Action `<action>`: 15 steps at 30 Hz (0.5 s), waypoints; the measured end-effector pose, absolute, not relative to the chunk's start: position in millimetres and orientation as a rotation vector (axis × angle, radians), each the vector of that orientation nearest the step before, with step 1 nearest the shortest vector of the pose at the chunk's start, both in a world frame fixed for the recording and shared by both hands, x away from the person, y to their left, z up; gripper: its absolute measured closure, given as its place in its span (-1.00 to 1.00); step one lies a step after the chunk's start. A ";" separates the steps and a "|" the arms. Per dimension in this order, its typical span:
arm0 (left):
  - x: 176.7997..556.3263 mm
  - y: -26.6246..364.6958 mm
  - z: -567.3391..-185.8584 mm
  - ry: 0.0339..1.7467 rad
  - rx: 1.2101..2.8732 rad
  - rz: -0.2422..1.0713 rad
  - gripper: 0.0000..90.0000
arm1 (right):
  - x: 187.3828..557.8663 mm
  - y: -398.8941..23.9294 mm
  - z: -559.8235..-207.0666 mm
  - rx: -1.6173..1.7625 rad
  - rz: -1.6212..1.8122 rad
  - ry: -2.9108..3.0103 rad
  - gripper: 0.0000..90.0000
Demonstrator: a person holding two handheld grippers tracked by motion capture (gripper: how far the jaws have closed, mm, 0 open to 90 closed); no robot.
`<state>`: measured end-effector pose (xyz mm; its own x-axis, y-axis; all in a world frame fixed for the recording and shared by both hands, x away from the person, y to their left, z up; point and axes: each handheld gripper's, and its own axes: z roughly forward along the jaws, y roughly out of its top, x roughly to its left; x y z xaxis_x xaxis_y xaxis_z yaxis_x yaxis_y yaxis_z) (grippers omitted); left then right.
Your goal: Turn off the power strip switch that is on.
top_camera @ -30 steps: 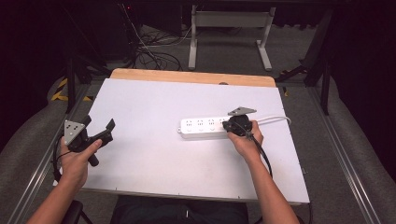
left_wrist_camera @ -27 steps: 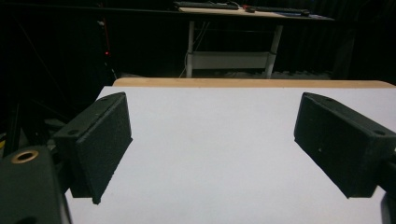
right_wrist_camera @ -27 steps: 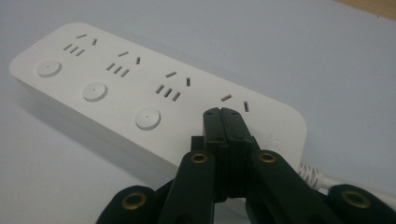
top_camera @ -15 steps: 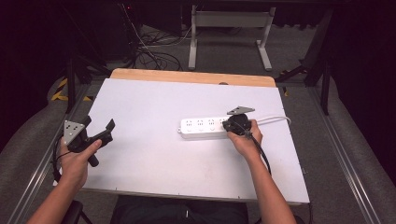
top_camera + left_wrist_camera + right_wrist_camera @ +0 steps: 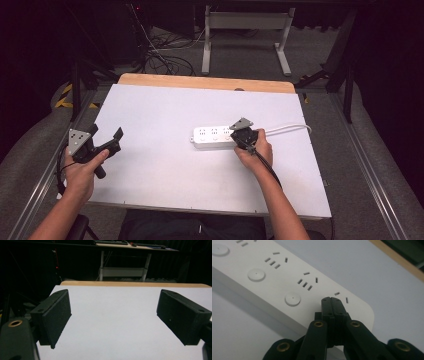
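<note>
Dark floor, loose cables and a metal bench frame lie beyond the white counter point(image 5: 165, 165), whose far edge is bare wood. On the counter's right half lies a white power strip point(image 5: 212, 137), lengthwise left to right, its white cord point(image 5: 287, 128) running off to the right. The right hand-held gripper point(image 5: 332, 300) has its jaws pressed together, tip resting on the strip's right end beside the last socket, near a round switch button point(image 5: 292, 298). If pressing a switch is the aim, the closed tip should centre on the button and push straight down so the strip does not slide. The left hand-held gripper point(image 5: 106, 141) hovers at the counter's left edge, jaws wide apart and empty.
</note>
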<state>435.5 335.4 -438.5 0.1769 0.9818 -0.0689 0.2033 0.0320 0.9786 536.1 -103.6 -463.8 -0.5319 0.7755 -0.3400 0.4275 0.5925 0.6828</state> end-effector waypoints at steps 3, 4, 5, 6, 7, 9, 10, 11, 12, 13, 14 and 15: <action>434.3 336.0 -438.4 1.231 1.391 0.933 -0.72 | 540.3 -114.6 -461.9 1.053 0.829 2.212 1.00; 434.2 336.4 -438.5 1.232 1.393 0.931 -0.72 | 540.3 -114.6 -461.9 1.053 0.829 2.212 1.00; 434.4 337.0 -438.5 1.232 1.396 0.928 -0.72 | 542.3 -119.6 -461.6 1.081 0.873 2.222 1.00; 434.7 337.0 -438.6 1.237 1.391 0.927 -0.71 | 542.4 -119.4 -461.4 1.081 0.869 2.224 1.00; 435.0 337.2 -438.7 1.238 1.391 0.926 -0.71 | 542.4 -118.6 -461.2 1.075 0.860 2.225 1.00; 435.3 337.1 -438.7 1.240 1.389 0.925 -0.71 | 542.0 -117.7 -461.1 1.074 0.855 2.223 1.00; 435.2 336.9 -438.6 1.240 1.389 0.925 -0.71 | 541.8 -118.0 -461.3 1.075 0.859 2.221 1.00; 435.0 336.5 -438.5 1.240 1.388 0.927 -0.71 | 542.1 -118.1 -461.1 1.075 0.858 2.223 1.00; 434.8 336.1 -438.5 1.238 1.393 0.927 -0.71 | 542.1 -118.1 -461.1 1.075 0.858 2.223 1.00; 434.9 335.9 -438.5 1.234 1.398 0.926 -0.71 | 542.2 -118.0 -460.9 1.075 0.857 2.225 1.00; 435.0 335.8 -438.6 1.234 1.398 0.928 -0.71 | 541.8 -117.5 -461.0 1.074 0.853 2.222 1.00; 435.1 335.9 -438.5 1.235 1.401 0.927 -0.71 | 541.8 -117.5 -461.0 1.074 0.853 2.222 1.00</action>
